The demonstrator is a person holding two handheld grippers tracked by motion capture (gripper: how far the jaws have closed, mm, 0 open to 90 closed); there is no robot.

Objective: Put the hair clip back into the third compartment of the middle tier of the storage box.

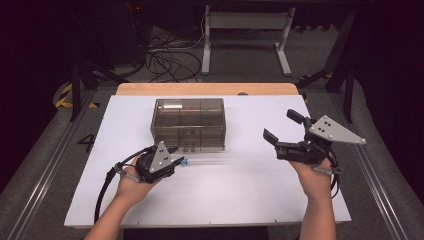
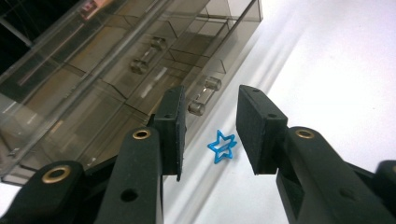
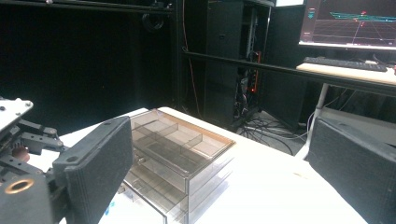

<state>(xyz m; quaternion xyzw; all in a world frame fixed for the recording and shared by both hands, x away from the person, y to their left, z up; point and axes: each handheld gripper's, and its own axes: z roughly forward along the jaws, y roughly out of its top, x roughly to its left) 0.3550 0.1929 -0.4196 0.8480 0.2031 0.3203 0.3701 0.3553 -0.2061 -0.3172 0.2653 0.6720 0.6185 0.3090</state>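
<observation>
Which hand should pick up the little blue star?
Probably the left. The left gripper sits low by the blue star, with its open fingers on either side of it. The right gripper is open too, but far across the table.

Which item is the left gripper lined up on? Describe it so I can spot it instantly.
On the white table stands a smoky clear drawer box. Just in front of its lower drawers, between the open jaws of the left gripper, lies a small blue star-shaped clip, an open outline. It is the one bright-coloured thing there.
</observation>
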